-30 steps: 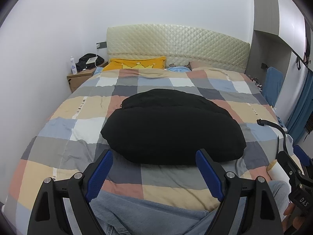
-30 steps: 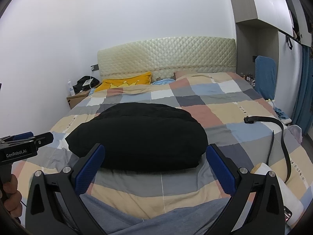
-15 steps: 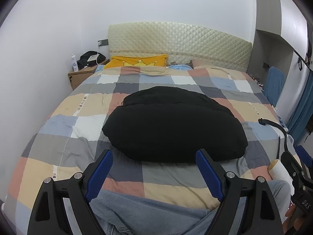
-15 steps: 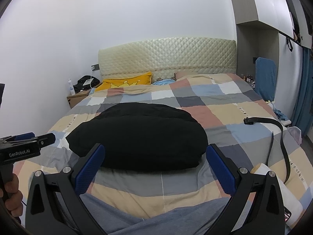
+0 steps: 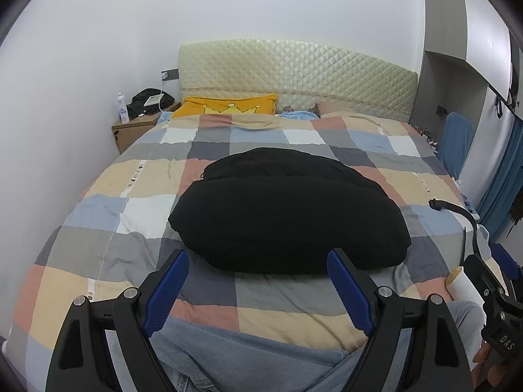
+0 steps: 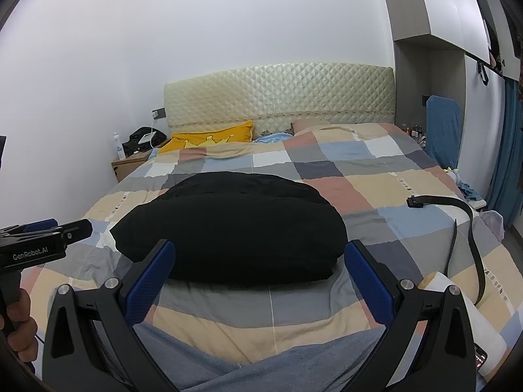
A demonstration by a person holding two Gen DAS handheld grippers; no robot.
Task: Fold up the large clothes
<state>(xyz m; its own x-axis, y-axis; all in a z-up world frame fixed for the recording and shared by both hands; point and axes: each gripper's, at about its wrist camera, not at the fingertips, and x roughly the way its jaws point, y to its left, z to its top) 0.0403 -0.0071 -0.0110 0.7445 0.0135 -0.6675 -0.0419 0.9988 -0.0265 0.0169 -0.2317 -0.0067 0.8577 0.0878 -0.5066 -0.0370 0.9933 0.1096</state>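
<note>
A black garment [image 5: 287, 212] lies folded into a thick bundle in the middle of the checked bedspread [image 5: 98, 228]; it also shows in the right wrist view [image 6: 232, 232]. My left gripper [image 5: 258, 261] is open and empty, held above the near part of the bed just short of the bundle's near edge. My right gripper [image 6: 260, 258] is open and empty at the same near edge. Each gripper shows at the side of the other's view: the right one [image 5: 497, 294] and the left one [image 6: 42, 245].
A black belt [image 6: 464, 225] lies on the bed's right side beside a white roll [image 6: 457, 297]. A yellow pillow [image 5: 228, 106] rests by the headboard [image 5: 294, 75]. A nightstand [image 5: 134, 129] with a bottle stands at far left. Grey-blue trouser legs [image 5: 245, 356] fill the bottom.
Both views shifted slightly, the left one moving a little higher over the bed. The black bundle has not moved and both grippers stay open.
</note>
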